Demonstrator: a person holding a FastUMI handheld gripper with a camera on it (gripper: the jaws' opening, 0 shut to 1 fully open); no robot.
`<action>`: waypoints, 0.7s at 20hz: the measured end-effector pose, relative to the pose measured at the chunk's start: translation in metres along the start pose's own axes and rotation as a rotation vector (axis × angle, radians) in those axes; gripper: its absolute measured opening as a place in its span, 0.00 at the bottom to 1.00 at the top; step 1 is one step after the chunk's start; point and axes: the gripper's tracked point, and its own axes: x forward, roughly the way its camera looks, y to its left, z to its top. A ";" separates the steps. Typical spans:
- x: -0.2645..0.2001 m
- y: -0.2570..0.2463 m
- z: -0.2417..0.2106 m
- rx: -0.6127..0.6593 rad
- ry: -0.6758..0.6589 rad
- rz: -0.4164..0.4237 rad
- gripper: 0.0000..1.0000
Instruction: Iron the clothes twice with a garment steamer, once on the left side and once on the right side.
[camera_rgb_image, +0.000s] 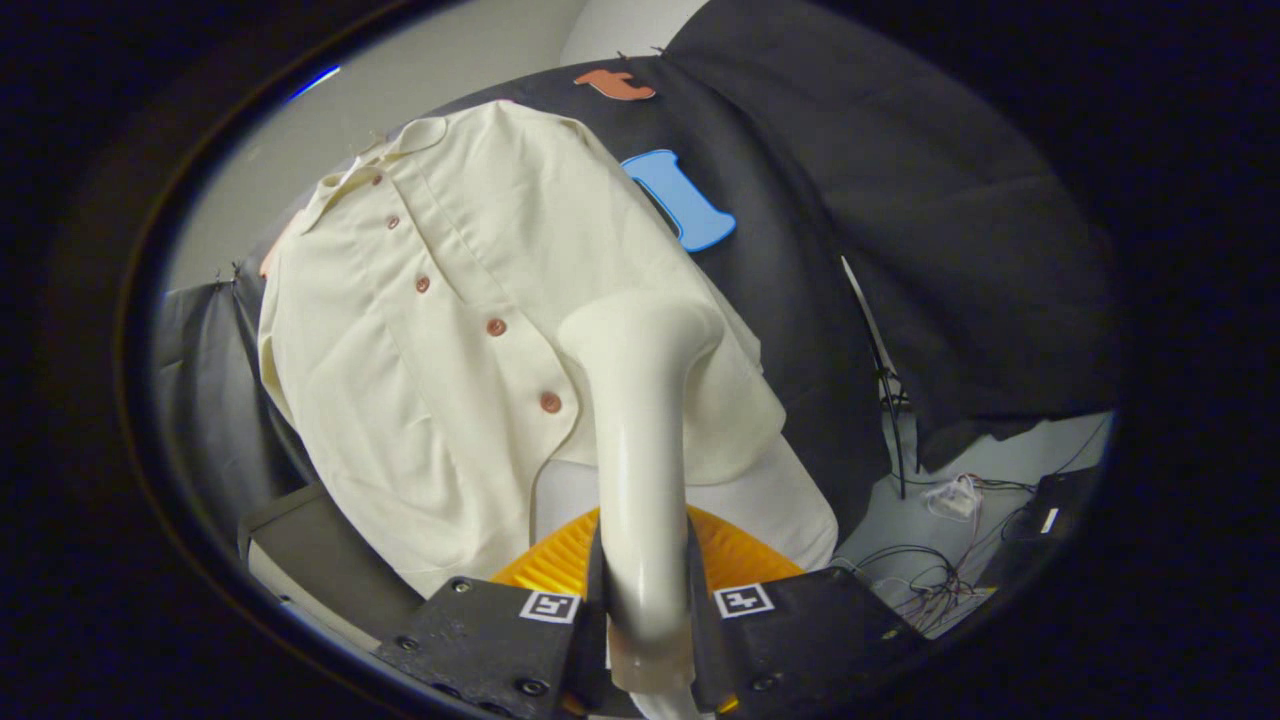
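There was one shirt hanging, with five buttons showing down its front. One steamer was in view, clamped between the two fingers of the one gripper. Each side of the gripper carried one square marker, two in all.

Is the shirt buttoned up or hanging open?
Buttoned: the shirt's placket lies closed down its row of buttons. The gripper holds the steamer.

Tangled cables on pale floor.
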 end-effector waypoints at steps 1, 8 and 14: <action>-0.005 0.000 -0.003 0.004 0.006 -0.005 0.34; -0.052 0.009 -0.021 0.033 0.024 -0.027 0.34; -0.104 0.041 -0.037 0.022 0.042 0.002 0.34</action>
